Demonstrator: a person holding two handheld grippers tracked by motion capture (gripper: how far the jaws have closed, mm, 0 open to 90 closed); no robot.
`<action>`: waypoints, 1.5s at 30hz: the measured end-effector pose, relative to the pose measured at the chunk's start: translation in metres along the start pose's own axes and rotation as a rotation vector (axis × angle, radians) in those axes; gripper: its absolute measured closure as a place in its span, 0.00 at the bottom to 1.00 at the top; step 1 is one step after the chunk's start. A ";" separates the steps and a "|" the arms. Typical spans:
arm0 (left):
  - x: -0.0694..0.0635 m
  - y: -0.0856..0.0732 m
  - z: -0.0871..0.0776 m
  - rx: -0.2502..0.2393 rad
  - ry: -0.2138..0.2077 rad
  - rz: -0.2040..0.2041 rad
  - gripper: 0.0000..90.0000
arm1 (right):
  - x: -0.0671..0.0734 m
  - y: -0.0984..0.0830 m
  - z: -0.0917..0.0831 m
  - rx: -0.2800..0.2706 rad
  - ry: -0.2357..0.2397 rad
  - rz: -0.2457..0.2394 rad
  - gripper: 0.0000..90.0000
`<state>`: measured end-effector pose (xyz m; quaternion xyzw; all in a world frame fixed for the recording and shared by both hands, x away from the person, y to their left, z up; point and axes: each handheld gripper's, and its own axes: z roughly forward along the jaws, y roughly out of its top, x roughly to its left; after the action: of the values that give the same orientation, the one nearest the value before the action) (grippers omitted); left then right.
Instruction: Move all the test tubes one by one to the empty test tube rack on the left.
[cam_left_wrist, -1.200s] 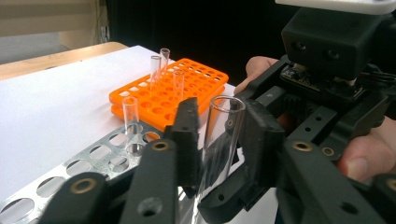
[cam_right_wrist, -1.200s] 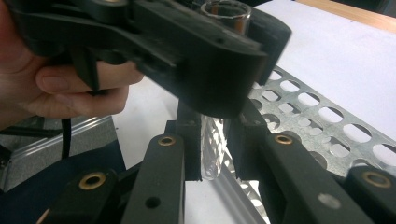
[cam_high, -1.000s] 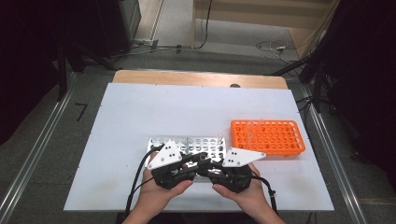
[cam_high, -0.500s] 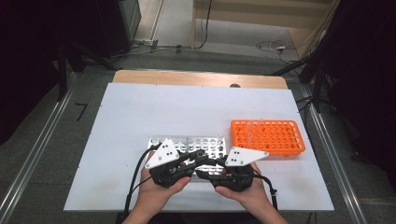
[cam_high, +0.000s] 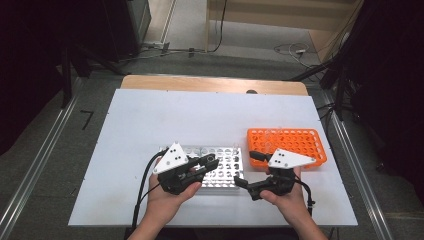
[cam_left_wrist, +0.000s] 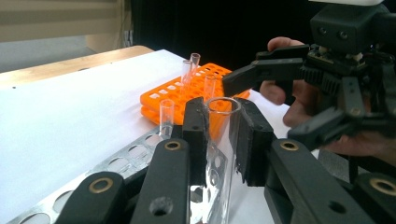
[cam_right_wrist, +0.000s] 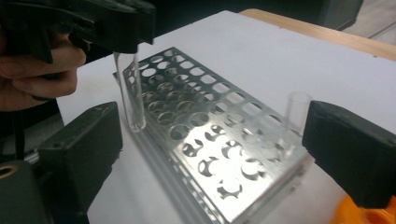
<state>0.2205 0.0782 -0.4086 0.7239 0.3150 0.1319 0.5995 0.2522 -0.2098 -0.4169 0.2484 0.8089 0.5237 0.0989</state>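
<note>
Glass tube (cam_left_wrist: 223, 154), unlabelled, clamped by left gripper (cam_left_wrist: 223, 140), over metal rack (cam_right_wrist: 210, 135)

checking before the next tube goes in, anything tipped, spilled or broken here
Nothing stands out. The left gripper holds a clear test tube upright over the metal rack; the tubes in the orange rack look intact, nothing spilled.

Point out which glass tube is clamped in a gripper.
The clear tube between the left gripper's pads, hanging above the metal rack; the others stand in rack holes.
</note>
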 end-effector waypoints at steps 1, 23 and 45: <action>0.001 0.001 0.000 0.000 0.001 0.000 0.84 | -0.003 -0.002 -0.003 -0.002 -0.004 0.000 0.00; 0.026 0.025 0.044 -0.035 0.043 0.000 0.84 | -0.046 -0.047 -0.072 -0.005 -0.129 0.069 0.00; 0.049 0.015 0.094 -0.040 0.086 -0.043 0.84 | -0.054 -0.052 -0.074 -0.014 -0.146 0.098 0.00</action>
<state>0.3160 0.0333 -0.4263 0.6986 0.3531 0.1562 0.6024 0.2518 -0.3133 -0.4365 0.3245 0.7828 0.5139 0.1334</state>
